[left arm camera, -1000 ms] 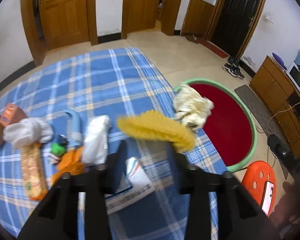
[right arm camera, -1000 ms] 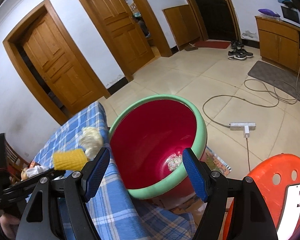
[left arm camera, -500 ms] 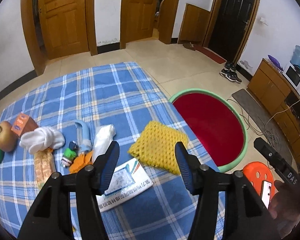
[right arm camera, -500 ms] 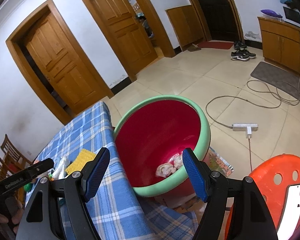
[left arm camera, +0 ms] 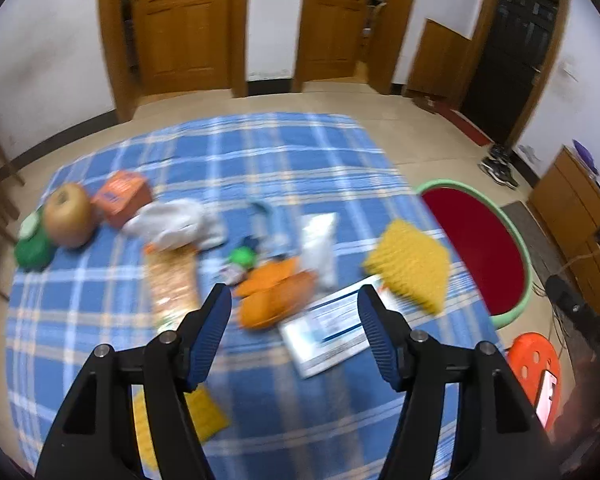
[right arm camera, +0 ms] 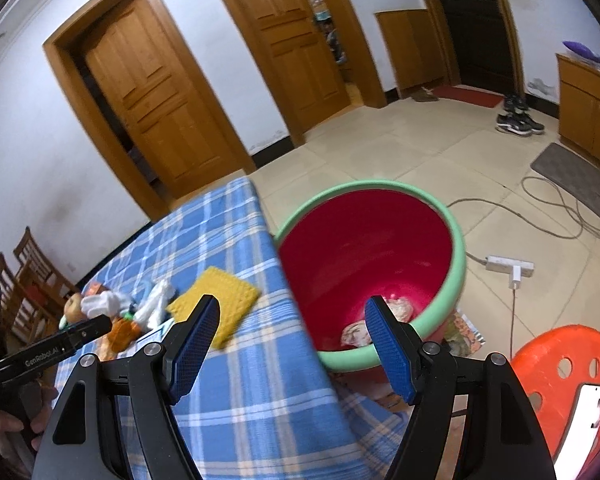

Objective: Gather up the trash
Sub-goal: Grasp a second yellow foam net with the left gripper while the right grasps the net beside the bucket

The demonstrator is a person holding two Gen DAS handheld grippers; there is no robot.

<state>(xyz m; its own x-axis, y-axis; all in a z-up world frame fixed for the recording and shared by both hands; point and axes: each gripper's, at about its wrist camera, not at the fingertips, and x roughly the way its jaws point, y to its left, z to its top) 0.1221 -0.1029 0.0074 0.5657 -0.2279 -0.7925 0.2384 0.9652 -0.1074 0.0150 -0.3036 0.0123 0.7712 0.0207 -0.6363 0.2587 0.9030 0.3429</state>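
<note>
My left gripper [left arm camera: 294,316] is open and empty above the blue plaid tablecloth [left arm camera: 260,152], over orange peel [left arm camera: 274,294] and a white leaflet [left arm camera: 332,330]. A yellow sponge cloth [left arm camera: 410,264] lies near the table's right edge; it also shows in the right wrist view [right arm camera: 216,300]. A white wrapper [left arm camera: 320,246], crumpled white tissue [left arm camera: 176,222] and a snack packet [left arm camera: 172,280] lie among the clutter. My right gripper [right arm camera: 292,334] is open and empty above the table edge and the red bin with a green rim [right arm camera: 456,280], which holds crumpled trash [right arm camera: 380,316].
An apple [left arm camera: 68,216], an orange box [left arm camera: 122,198] and a green lid [left arm camera: 32,246] sit at the table's left. An orange stool [right arm camera: 564,380] stands right of the bin. A power strip and cables [right arm camera: 508,266] lie on the floor. Wooden chairs [right arm camera: 28,280] stand at the left.
The left gripper let go of the yellow cloth, which now lies flat on the table, and swung left and back. The crumpled white trash dropped into the bin. The right gripper turned left.
</note>
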